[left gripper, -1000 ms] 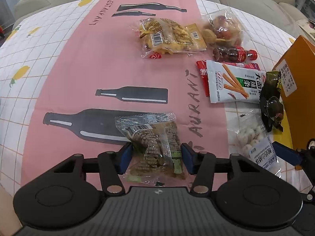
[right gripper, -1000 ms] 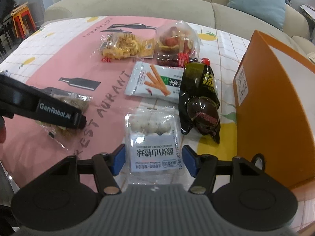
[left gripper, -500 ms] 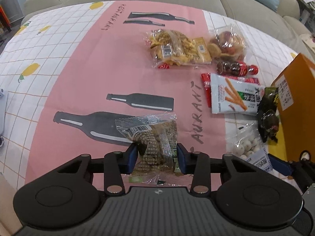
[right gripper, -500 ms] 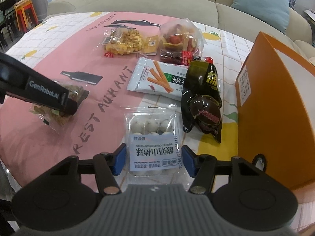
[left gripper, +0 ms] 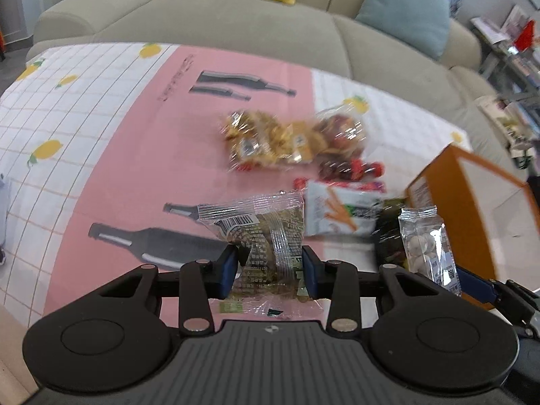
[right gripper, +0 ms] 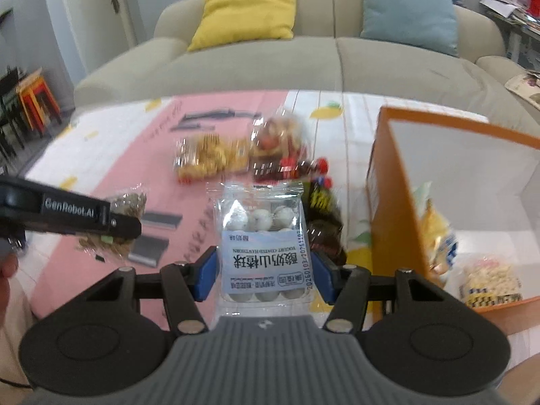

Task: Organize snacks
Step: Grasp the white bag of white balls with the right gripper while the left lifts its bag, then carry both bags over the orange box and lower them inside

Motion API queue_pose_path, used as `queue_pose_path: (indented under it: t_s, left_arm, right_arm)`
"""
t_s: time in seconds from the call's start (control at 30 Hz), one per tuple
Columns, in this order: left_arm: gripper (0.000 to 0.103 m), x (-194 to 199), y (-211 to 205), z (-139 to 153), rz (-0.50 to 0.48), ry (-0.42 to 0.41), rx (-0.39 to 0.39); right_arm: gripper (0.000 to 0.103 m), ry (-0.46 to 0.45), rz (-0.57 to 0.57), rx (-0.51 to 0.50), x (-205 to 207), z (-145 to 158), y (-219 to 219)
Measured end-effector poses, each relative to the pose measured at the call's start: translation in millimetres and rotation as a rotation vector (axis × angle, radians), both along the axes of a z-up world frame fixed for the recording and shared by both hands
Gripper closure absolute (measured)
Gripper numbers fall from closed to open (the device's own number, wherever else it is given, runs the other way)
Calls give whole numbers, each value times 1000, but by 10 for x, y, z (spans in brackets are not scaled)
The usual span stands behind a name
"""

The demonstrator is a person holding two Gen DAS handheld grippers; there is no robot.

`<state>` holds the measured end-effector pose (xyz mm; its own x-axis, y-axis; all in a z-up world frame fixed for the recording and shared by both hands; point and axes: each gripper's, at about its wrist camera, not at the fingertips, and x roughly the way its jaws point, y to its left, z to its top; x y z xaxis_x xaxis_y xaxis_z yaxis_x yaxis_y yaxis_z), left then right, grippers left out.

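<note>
Clearly "GenRobot.AI" hand-held gripper (right gripper: 111, 224) clamping perhaps biscuits (left gripper: 270, 246); other hand-held gripper (right gripper: 265, 271) pinching "YOGURT-COATED HAWTHORN" pack (right gripper: 265, 239).

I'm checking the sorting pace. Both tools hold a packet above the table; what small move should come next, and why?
Probably carry the right tool rightward over the orange box and drop its packet of white balls in. The box is open, close on that side, and already holds snacks. The left tool with its brown packet is farther off and can follow.
</note>
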<state>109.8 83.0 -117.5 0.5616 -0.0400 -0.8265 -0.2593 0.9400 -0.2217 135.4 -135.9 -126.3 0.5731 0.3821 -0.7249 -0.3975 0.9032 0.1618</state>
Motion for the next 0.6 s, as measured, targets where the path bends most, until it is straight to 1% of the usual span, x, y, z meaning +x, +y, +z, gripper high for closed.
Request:
queue_pose_path:
  t_s: [0.17, 0.33, 0.47, 0.6]
  left_arm:
    - [59, -17, -155, 279, -46, -74, -2]
    - [59, 15, -442, 597, -121, -135, -5]
    - [59, 123, -751, 793, -211, -154, -9]
    - [59, 289, -1108, 895, -302, -154, -21]
  right_arm:
    - [46, -18, -11, 39, -17, 238, -213]
    - [46, -25, -54, 76, 38, 479, -527]
    - [46, -18, -98, 84, 112, 652, -842]
    - [46, -5, -147, 72, 244, 777, -1190]
